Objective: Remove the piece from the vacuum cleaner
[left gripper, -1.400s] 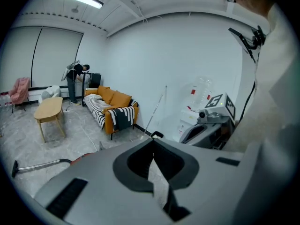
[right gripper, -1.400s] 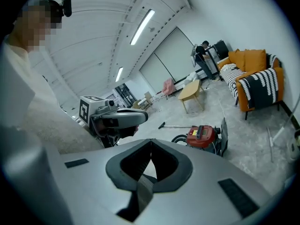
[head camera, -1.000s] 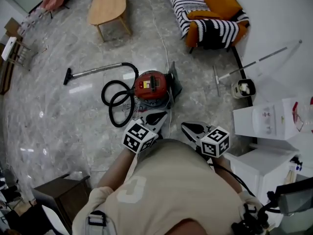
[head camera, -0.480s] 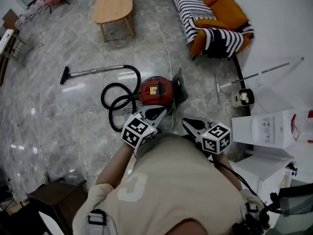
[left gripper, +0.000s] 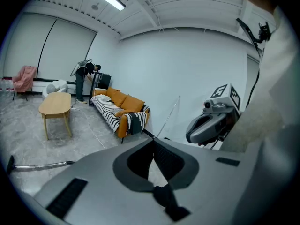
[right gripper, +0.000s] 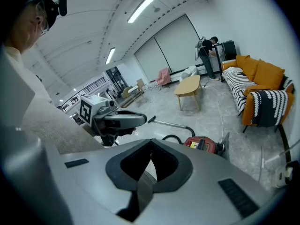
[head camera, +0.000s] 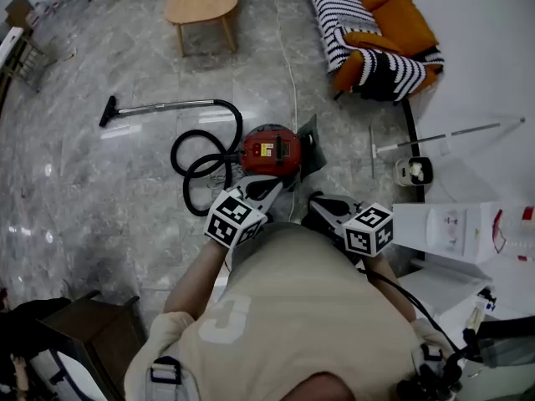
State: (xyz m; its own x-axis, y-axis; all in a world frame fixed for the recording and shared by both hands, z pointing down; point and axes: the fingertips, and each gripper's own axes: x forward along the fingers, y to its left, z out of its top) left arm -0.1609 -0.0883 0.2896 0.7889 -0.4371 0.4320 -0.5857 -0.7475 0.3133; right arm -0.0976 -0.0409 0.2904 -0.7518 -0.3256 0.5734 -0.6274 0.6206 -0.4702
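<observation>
While the red vacuum cleaner (head camera: 271, 150) sits on the grey marble floor (head camera: 100, 199) just above the centre of the head view, we stand over it without touching it. Its black hose (head camera: 199, 167) lies in loops at its left. The hose joins a silver wand (head camera: 163, 104) that runs toward the upper left of the frame and ends in a dark floor nozzle (head camera: 107, 113).

We cannot tell which piece is meant; the hose with its wand seems to us the likeliest. The ribbed hose looks soft and would probably bend rather than pull cleanly. The wand looks stiff and smooth, so it is likely to slip between narrow jaws. The hard plastic body may slide on the polished floor when tugged. We judge the best hold to be the rigid end where the hose enters the body, though it is too small to make out here.

The left gripper (head camera: 272, 186) and right gripper (head camera: 313, 210) hang just below the cleaner, close to our chest. Both pairs of jaws are pressed together with nothing between them.

Farther out, a white cord (head camera: 287, 57) trails toward the top of the frame. A striped sofa (head camera: 334, 11) with orange cushions fills the upper right.
</observation>
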